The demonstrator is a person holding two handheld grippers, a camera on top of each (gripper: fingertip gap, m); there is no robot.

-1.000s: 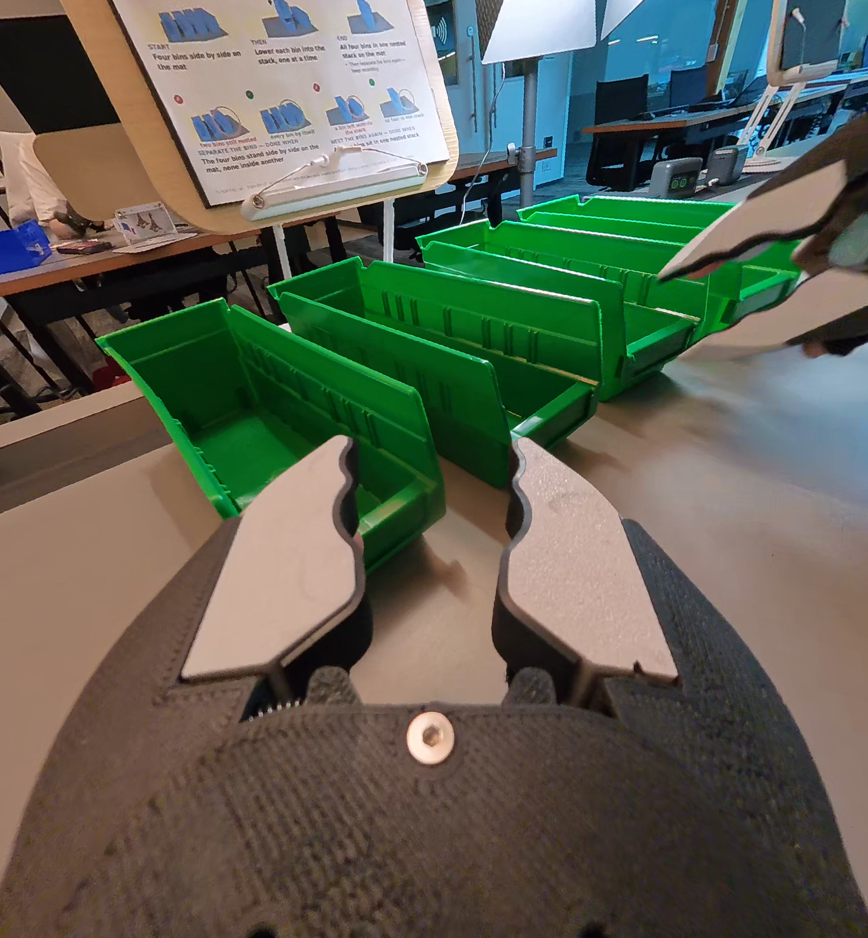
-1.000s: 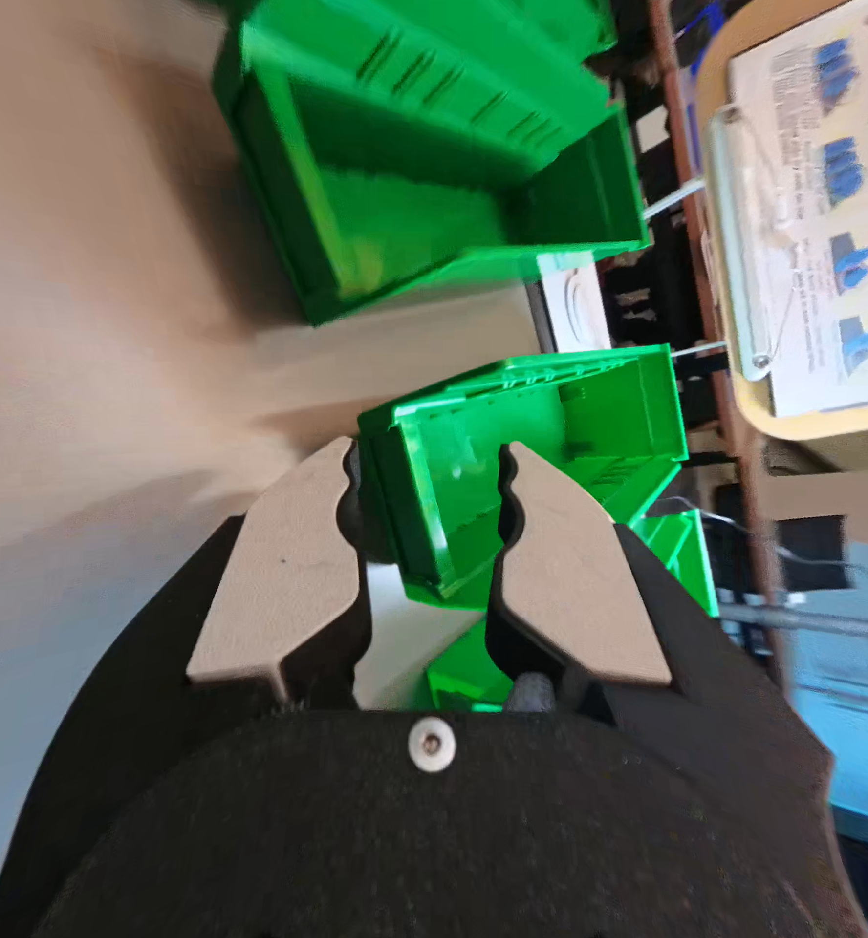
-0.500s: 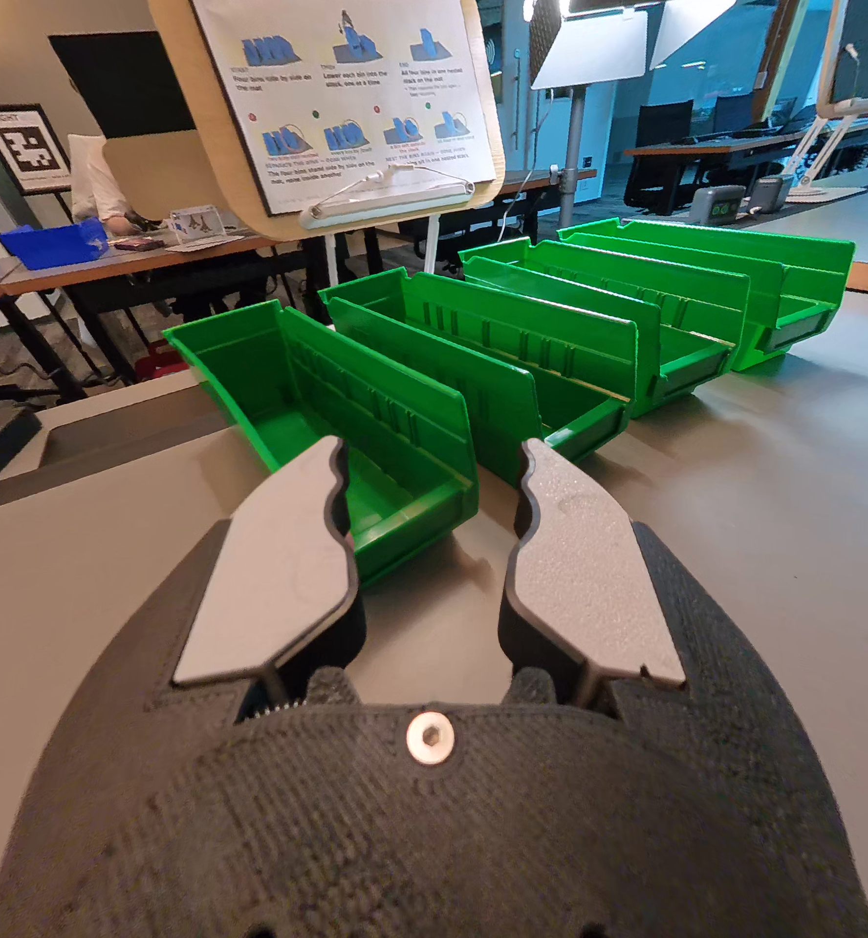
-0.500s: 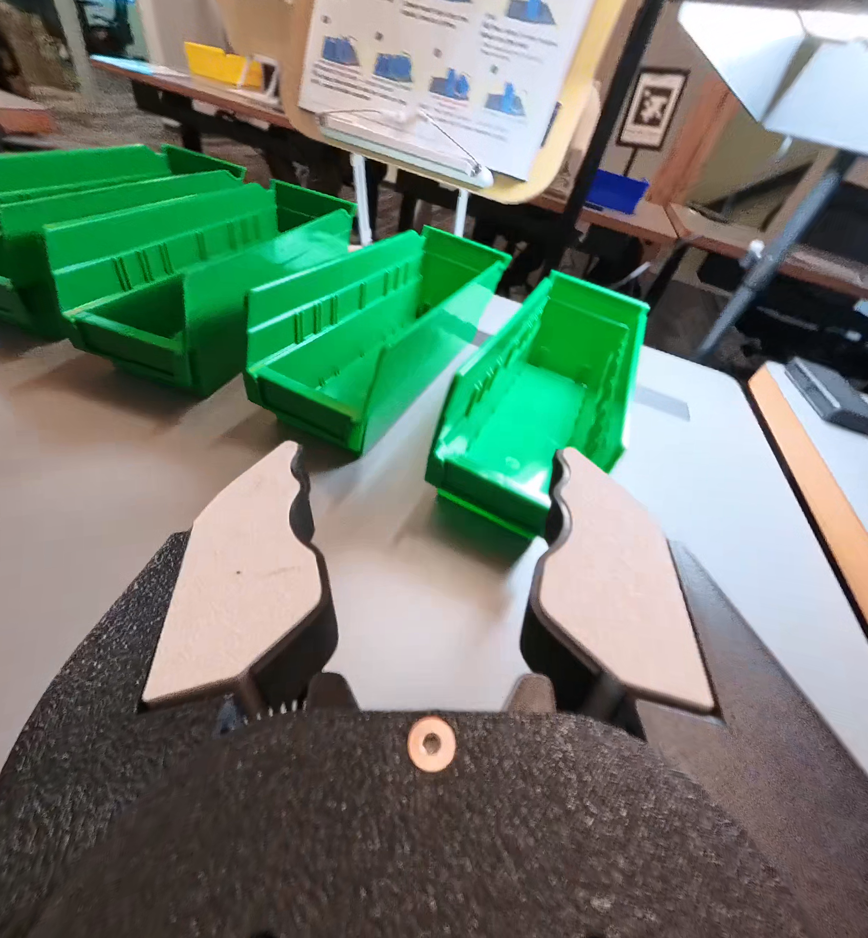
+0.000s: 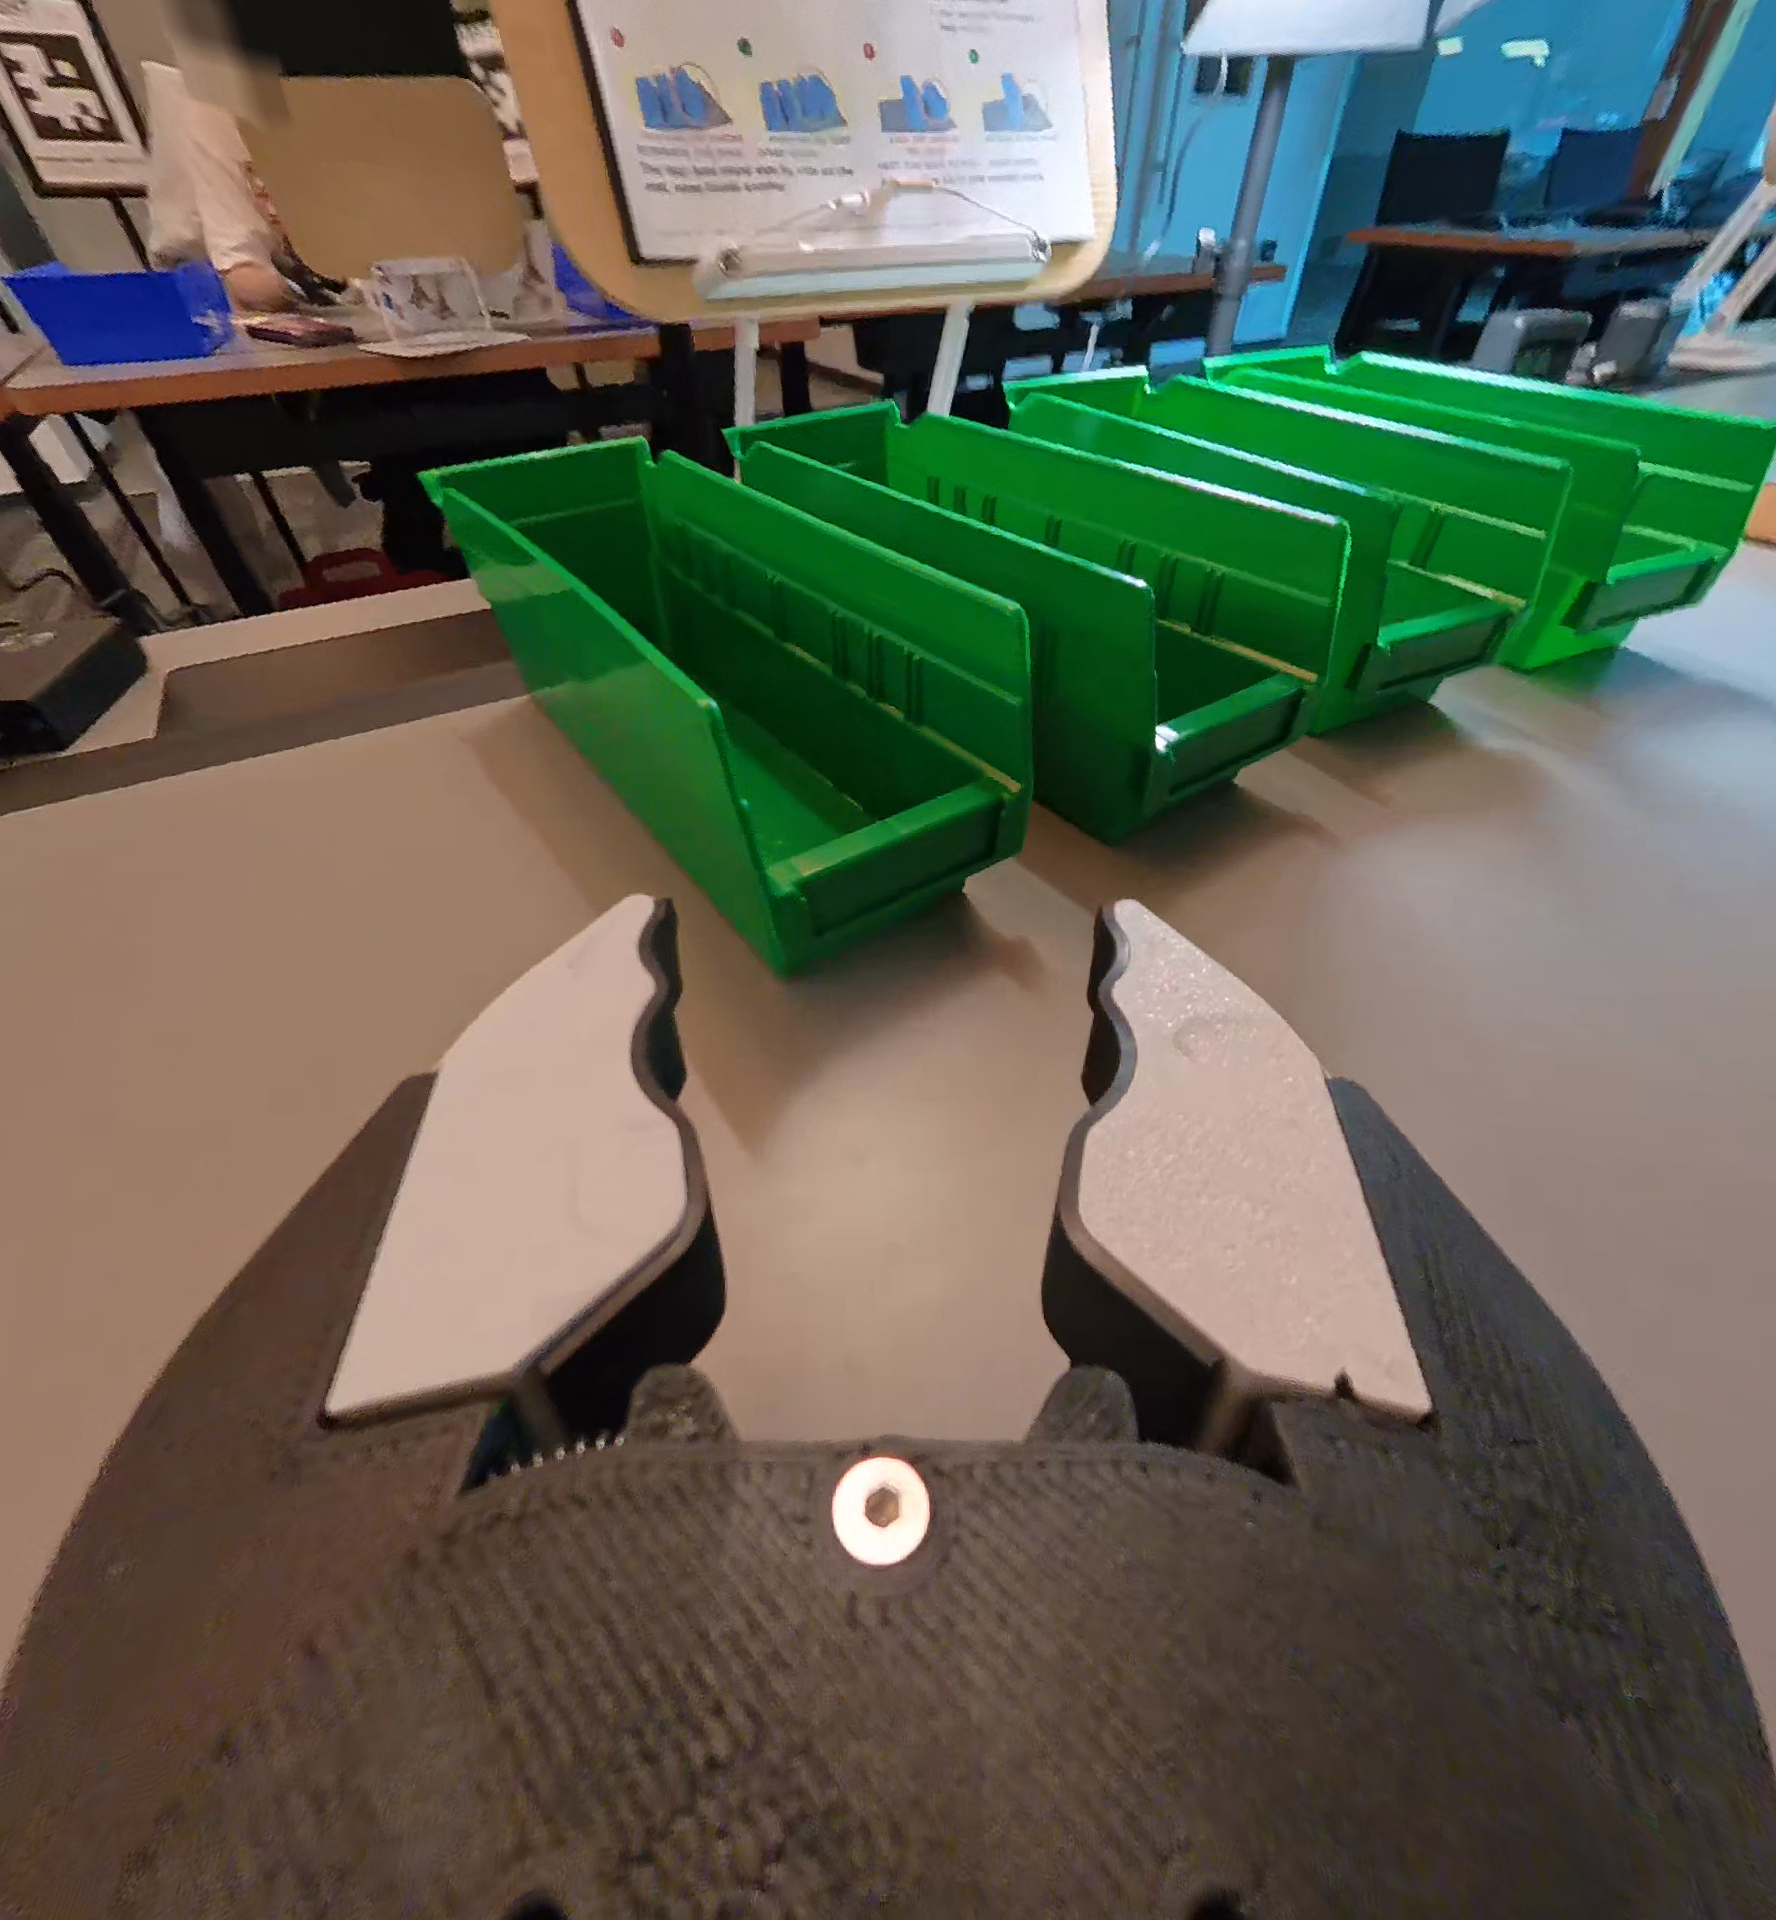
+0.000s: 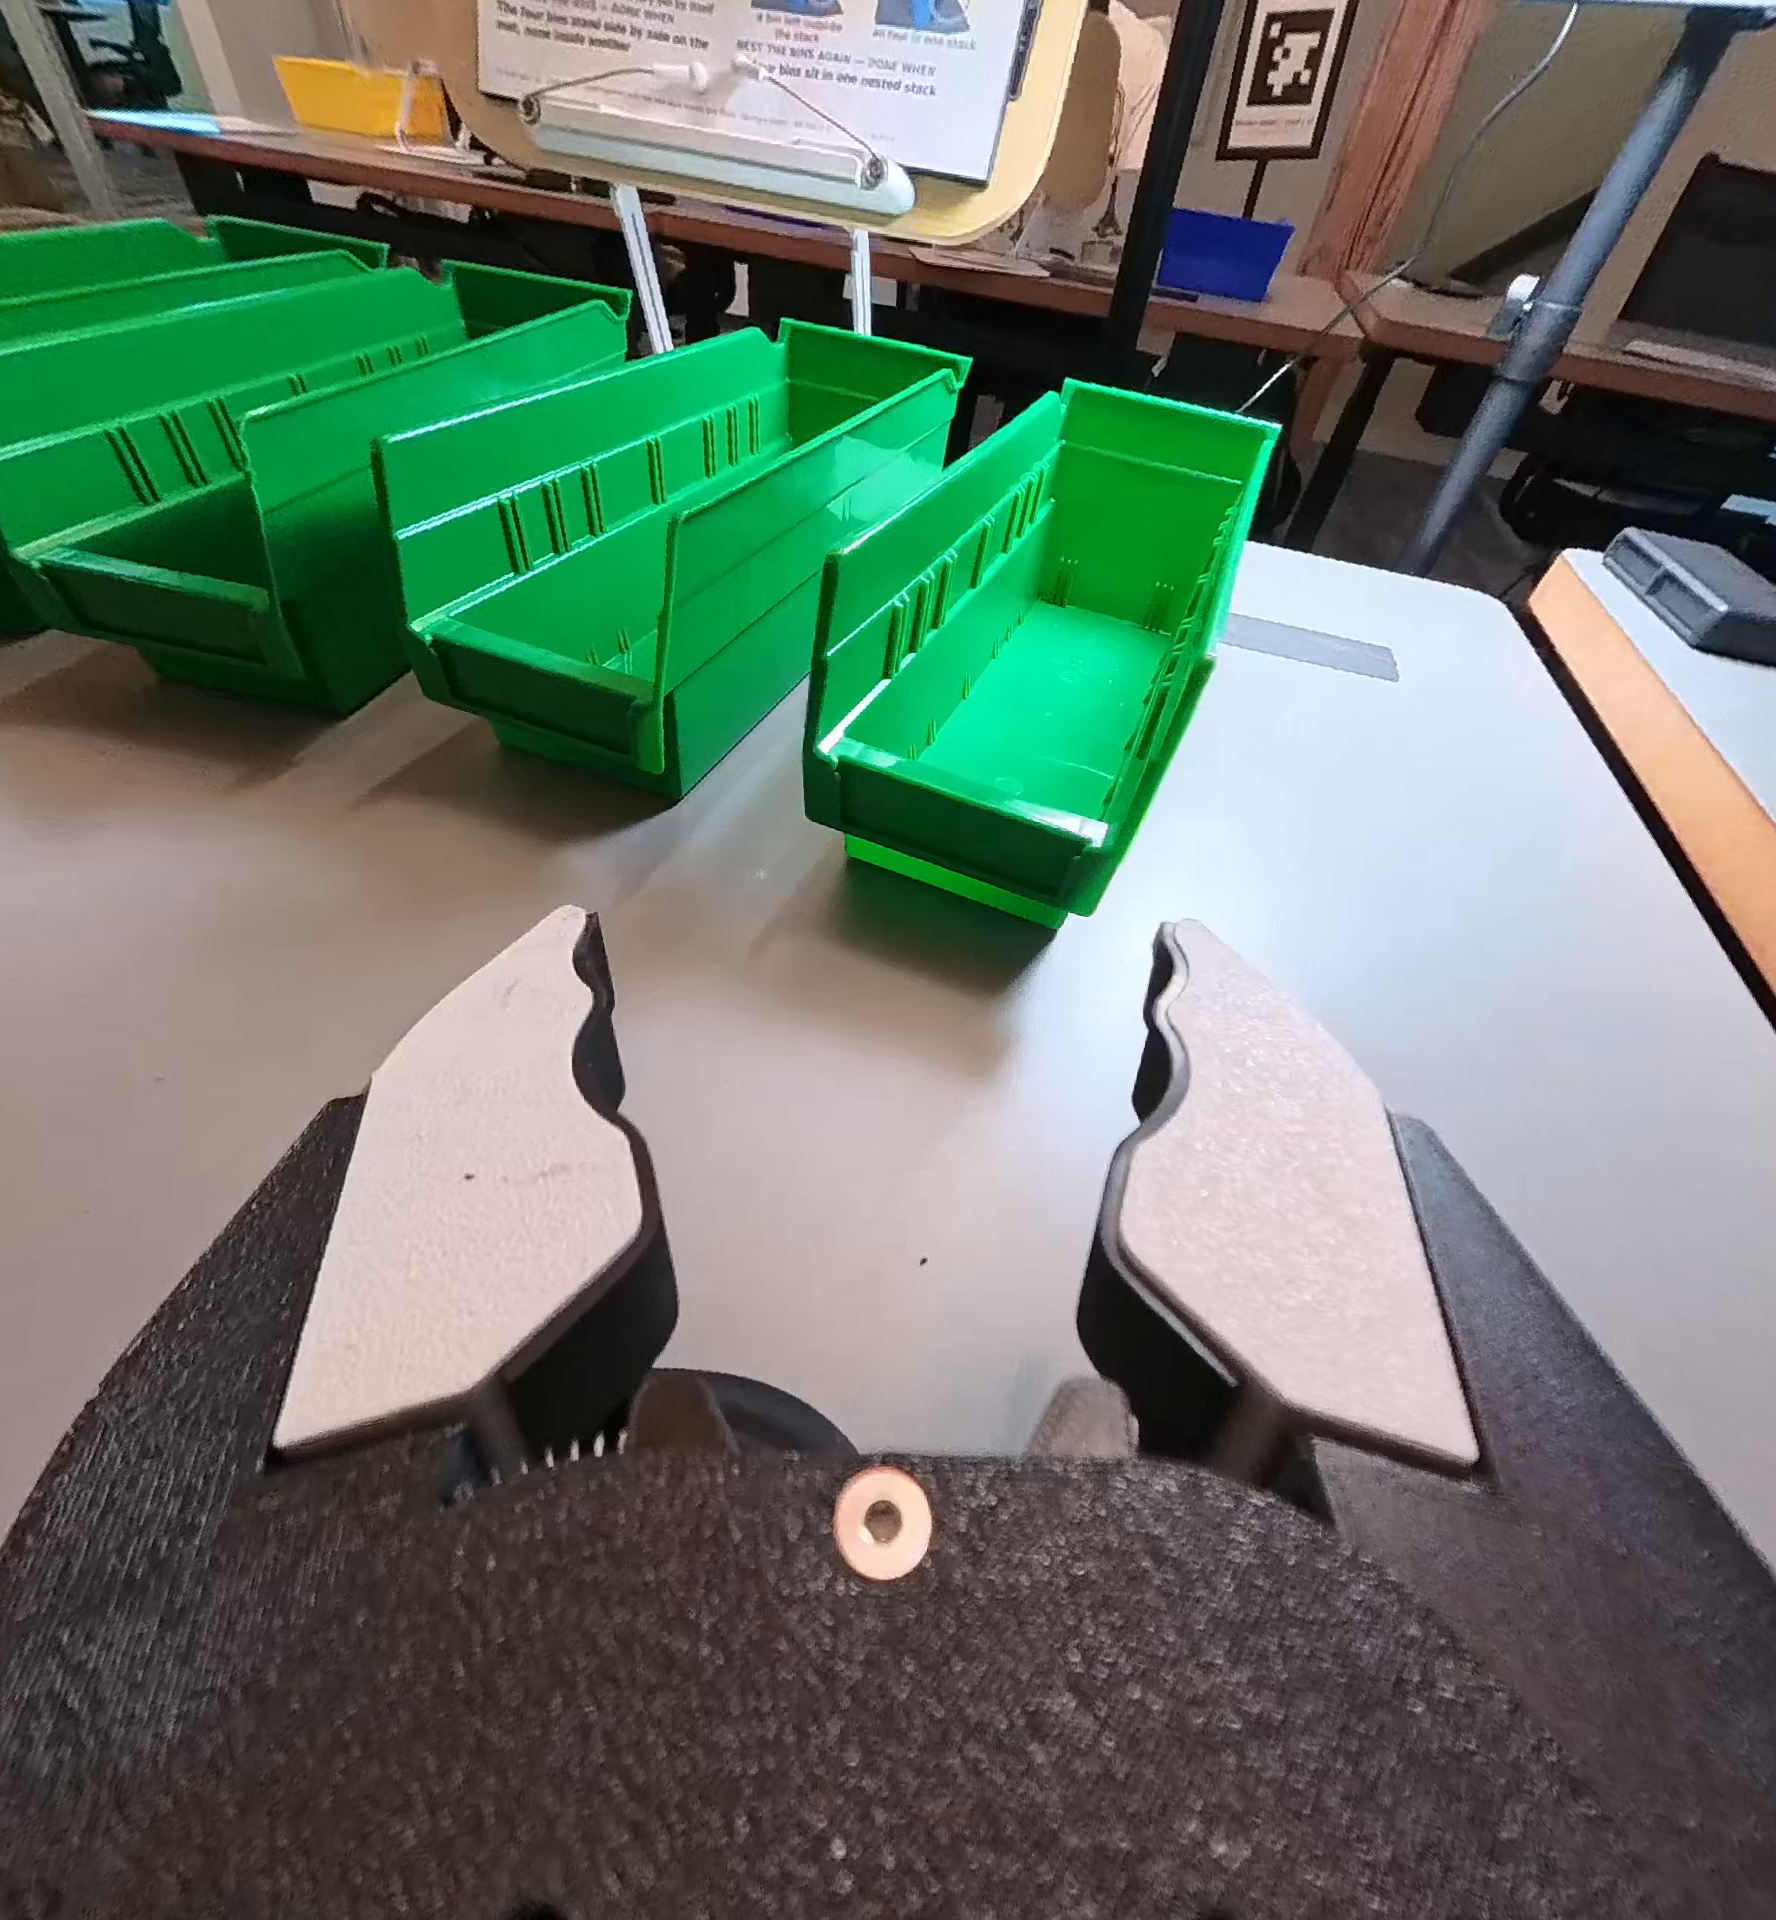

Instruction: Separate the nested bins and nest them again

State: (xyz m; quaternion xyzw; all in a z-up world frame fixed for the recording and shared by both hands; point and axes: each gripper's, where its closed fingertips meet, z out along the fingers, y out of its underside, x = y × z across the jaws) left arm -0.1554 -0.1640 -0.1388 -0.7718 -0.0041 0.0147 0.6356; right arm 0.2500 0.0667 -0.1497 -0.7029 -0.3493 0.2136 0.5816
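Note:
Several green plastic bins stand apart, side by side in a row on the grey table (image 5: pixel 1486 1039), none inside another. In the left wrist view the nearest is the leftmost bin (image 5: pixel 759 707), then a second (image 5: pixel 1123 623) and a third (image 5: pixel 1383 540). My left gripper (image 5: pixel 884 935) is open and empty, just short of the leftmost bin's front. In the right wrist view the rightmost bin (image 6: pixel 1019 644) sits slightly skewed, with a neighbour (image 6: pixel 655 551) to its left. My right gripper (image 6: pixel 879 935) is open and empty, a short way in front of the rightmost bin.
An instruction board on a stand (image 5: pixel 842 135) rises behind the row; it also shows in the right wrist view (image 6: pixel 759 83). A second table with an orange edge (image 6: pixel 1694 779) adjoins at right, bearing a black device (image 6: pixel 1715 608). A person sits at the back tables near a blue bin (image 5: pixel 120 312).
The right gripper let go of the tilted bin it held; that bin now stands at the row's right end. Both grippers drew back from the bins and opened wider.

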